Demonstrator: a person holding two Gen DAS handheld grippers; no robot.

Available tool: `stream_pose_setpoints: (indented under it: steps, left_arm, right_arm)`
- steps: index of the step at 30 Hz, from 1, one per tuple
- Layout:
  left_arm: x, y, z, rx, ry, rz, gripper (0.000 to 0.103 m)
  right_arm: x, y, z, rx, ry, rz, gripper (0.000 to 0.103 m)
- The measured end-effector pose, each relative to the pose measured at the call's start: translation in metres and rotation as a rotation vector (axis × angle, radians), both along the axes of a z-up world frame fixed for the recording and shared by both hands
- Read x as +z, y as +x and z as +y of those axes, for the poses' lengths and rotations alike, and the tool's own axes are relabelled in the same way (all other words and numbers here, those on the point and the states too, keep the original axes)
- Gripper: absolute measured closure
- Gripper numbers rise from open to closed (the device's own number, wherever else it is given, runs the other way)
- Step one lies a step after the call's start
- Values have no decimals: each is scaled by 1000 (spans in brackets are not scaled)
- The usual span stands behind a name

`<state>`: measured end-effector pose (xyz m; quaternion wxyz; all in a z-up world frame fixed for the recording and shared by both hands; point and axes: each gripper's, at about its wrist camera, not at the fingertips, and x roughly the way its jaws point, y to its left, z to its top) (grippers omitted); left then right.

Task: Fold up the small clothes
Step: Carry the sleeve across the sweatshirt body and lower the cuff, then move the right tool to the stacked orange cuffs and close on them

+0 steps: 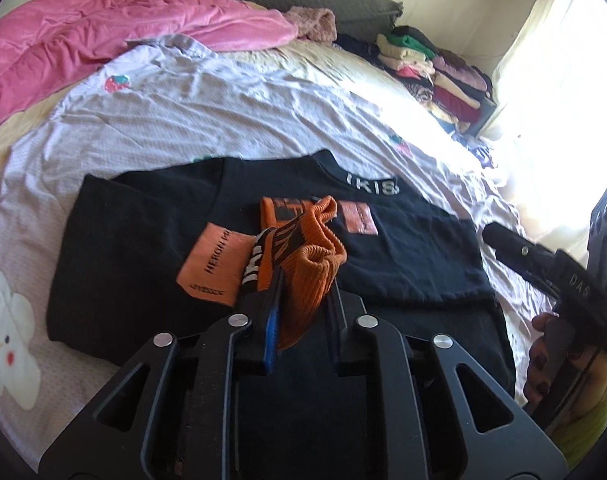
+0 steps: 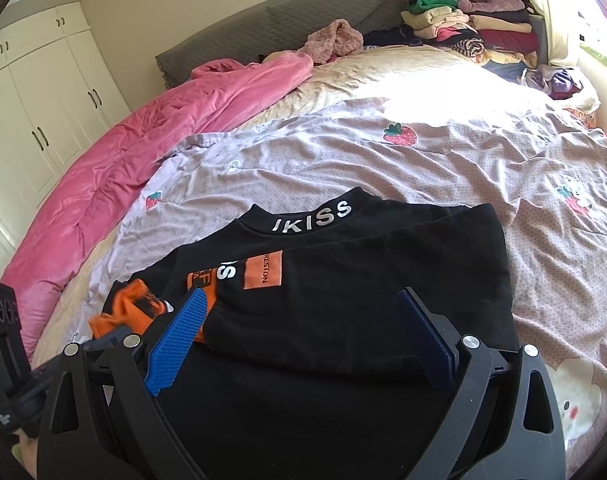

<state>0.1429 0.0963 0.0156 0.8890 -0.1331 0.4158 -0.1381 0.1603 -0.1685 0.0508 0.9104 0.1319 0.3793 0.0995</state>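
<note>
A black sweatshirt with "IKISS" on its collar and orange patches lies flat on the bed, seen too in the right wrist view. One sleeve is brought across its chest. My left gripper is shut on that sleeve's orange ribbed cuff, holding it bunched just above the shirt front. The right wrist view shows the same cuff at lower left. My right gripper stands wide open over the shirt's lower right part, with only flat black cloth under the gap between its blue pads.
A lilac bedcover with strawberry prints lies under the shirt. A pink quilt is heaped along the left. Folded clothes are piled at the far right by a bright window. White wardrobe doors stand at left. A hand holds the right gripper.
</note>
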Motion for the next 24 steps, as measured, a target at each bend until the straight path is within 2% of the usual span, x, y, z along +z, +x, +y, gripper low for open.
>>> stream_pose_setpoints:
  steps: [6, 8, 12, 16, 24]
  left_arm:
    - [-3, -5, 5, -3, -14, 19, 70]
    - [0, -7, 13, 16, -22, 14, 59]
    - [5, -10, 32, 61, -25, 4, 51]
    - [8, -12, 49, 115, 10, -5, 37]
    - [12, -17, 85, 206, 42, -14, 25]
  right_arm:
    - [0, 0, 5, 12, -5, 1, 8]
    - [-3, 1, 9, 23, -6, 8, 8]
    - [-7, 1, 22, 53, -7, 25, 8]
    - [-12, -3, 43, 122, 3, 46, 8]
    - [-20, -11, 80, 224, -11, 74, 8]
